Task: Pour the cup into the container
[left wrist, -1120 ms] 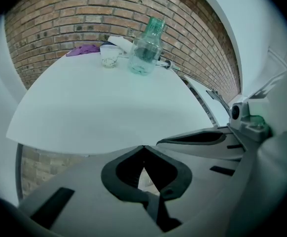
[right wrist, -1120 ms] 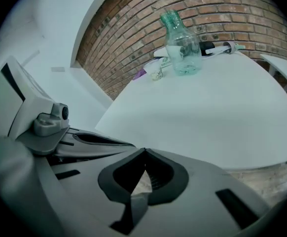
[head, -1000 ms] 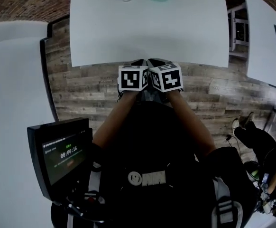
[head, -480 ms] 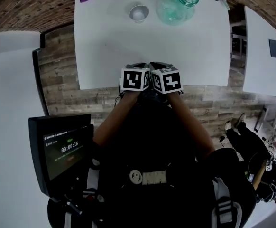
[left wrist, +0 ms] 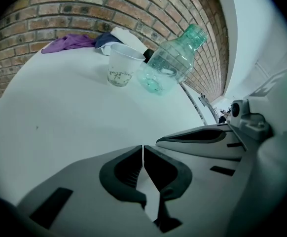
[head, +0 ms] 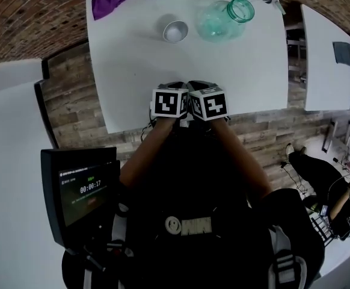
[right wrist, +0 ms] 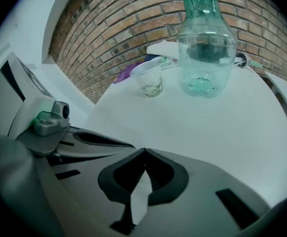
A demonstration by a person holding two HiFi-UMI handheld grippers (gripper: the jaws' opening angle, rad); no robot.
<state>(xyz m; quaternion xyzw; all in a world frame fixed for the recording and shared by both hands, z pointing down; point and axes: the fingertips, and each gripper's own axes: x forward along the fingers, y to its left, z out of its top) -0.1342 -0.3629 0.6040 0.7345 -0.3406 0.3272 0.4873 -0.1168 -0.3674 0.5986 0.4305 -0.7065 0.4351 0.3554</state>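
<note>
White table spreads open from near edge to cup and container.

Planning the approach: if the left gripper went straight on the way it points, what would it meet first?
Probably the bare white table, short of the cup; depth is hard to judge.

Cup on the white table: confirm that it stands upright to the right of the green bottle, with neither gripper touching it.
Wrong on the side. The cup stands upright to the left of the green bottle, as the head view shows, on the white table, with neither the left gripper nor the right gripper touching it.
</note>
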